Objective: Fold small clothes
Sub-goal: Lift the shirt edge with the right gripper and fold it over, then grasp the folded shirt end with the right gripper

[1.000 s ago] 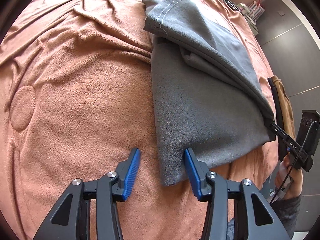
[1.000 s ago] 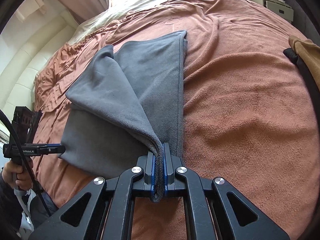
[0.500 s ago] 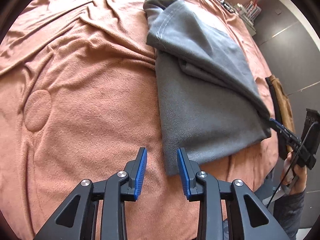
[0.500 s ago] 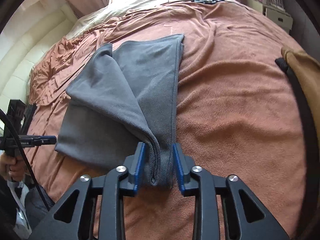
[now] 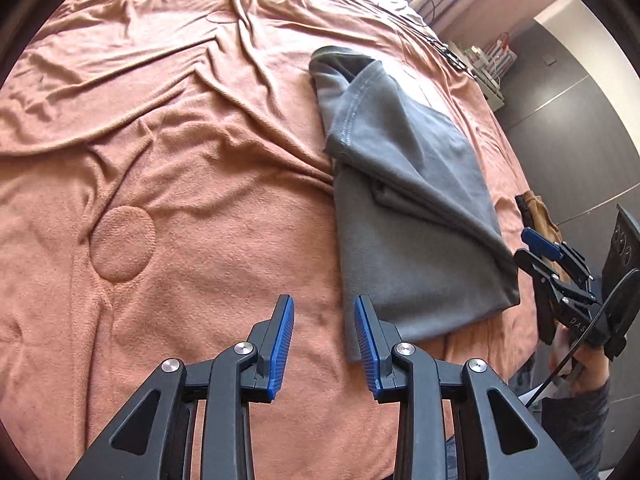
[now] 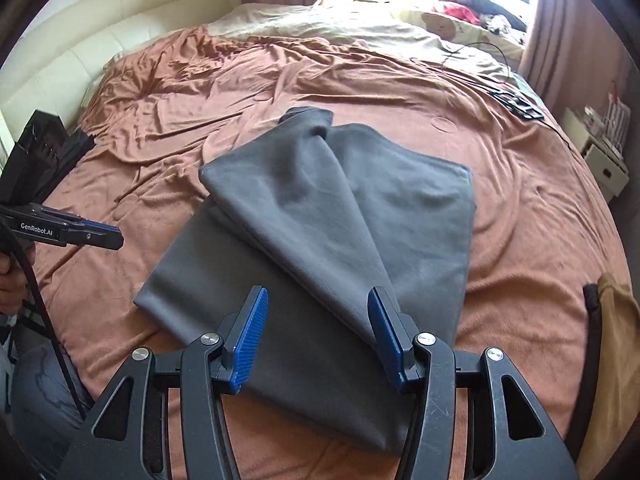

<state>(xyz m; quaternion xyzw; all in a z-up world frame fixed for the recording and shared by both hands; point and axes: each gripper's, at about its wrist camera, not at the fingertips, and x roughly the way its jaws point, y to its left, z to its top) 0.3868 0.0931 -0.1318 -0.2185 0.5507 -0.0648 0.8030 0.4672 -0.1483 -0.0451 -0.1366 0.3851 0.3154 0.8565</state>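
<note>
A grey fleece garment [image 5: 408,216] [image 6: 320,240] lies partly folded on a rust-coloured bed cover, one flap laid diagonally over the rest. My left gripper [image 5: 324,320] is open, just left of the garment's near corner, with bare cover between its blue pads. My right gripper [image 6: 318,316] is open and lifted above the garment's near edge, holding nothing. The right gripper also shows in the left wrist view [image 5: 540,248], beyond the garment's right corner. The left gripper appears in the right wrist view [image 6: 104,236], left of the cloth.
The rust bed cover [image 5: 180,160] is wrinkled toward the far side. A brown and black item [image 6: 616,344] lies at the bed's right edge. A cream headboard [image 6: 80,52] stands at the left, bedding and clutter [image 6: 440,20] by the window, a white shelf [image 6: 600,152] beside the bed.
My right gripper let go of the garment's folded edge, opened wide and drew back upward. The left gripper narrowed a little and drew back from the cloth's corner.
</note>
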